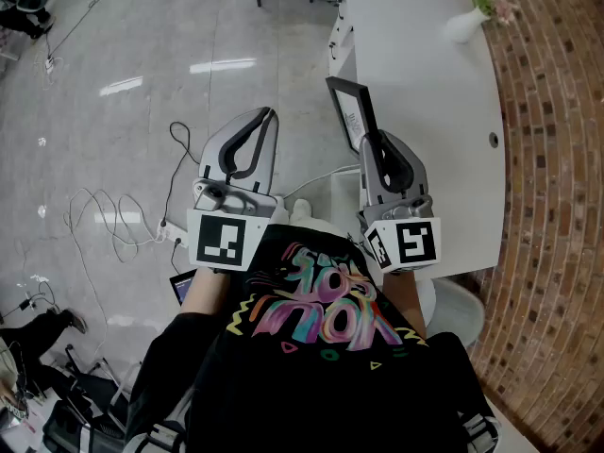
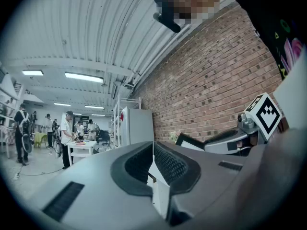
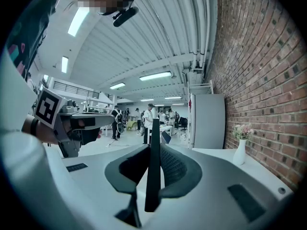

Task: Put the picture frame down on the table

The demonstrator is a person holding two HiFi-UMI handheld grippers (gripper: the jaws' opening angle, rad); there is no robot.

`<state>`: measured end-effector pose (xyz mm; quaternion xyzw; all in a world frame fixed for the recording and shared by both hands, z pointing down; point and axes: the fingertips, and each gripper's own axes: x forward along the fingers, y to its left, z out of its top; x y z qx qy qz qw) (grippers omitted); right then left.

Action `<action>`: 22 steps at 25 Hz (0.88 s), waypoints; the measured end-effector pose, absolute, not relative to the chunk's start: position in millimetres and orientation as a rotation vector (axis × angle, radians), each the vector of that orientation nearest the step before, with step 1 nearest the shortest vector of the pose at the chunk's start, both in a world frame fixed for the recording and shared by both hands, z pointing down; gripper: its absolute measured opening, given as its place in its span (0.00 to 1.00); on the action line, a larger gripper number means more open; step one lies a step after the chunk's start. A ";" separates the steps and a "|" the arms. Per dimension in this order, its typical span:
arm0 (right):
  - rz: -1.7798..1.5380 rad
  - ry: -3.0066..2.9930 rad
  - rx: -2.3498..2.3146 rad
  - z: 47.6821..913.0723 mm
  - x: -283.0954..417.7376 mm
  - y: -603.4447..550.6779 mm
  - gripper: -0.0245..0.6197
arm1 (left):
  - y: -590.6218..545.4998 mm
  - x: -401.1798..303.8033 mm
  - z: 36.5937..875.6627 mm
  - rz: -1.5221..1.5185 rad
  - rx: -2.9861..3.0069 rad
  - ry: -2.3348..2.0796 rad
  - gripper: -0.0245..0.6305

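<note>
The black picture frame (image 1: pixel 355 111) stands on edge above the left rim of the white table (image 1: pixel 429 92), and my right gripper (image 1: pixel 370 142) is shut on its near end. In the right gripper view the frame (image 3: pixel 153 166) shows edge-on, clamped between the two pads. My left gripper (image 1: pixel 271 116) hangs over the floor to the left of the frame, shut on nothing. In the left gripper view its tips (image 2: pixel 154 143) meet, with the frame (image 2: pixel 188 141) and the right gripper (image 2: pixel 235 135) to the right.
A white vase with flowers (image 1: pixel 472 19) stands at the table's far end, also the vase (image 3: pixel 239 151). A brick wall (image 1: pixel 557 159) runs along the table's right side. Cables (image 1: pixel 113 220) lie on the floor at the left. People stand around a far table (image 2: pixel 79 145).
</note>
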<state>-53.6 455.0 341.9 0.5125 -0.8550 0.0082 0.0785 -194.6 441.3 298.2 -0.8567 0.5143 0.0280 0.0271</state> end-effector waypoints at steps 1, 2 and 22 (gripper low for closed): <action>0.027 -2.561 1.530 343.1 -54.7 455.2 0.18 | 442.2 -195.6 298.6 0.086 -2.646 1.593 0.08; 0.029 -2.563 1.525 344.1 -55.9 455.3 0.17 | 443.0 -196.7 298.8 0.085 -2.645 1.599 0.08; 0.011 -2.553 1.590 341.1 -107.1 434.2 0.18 | 426.4 -264.7 304.0 0.094 -2.639 1.589 0.08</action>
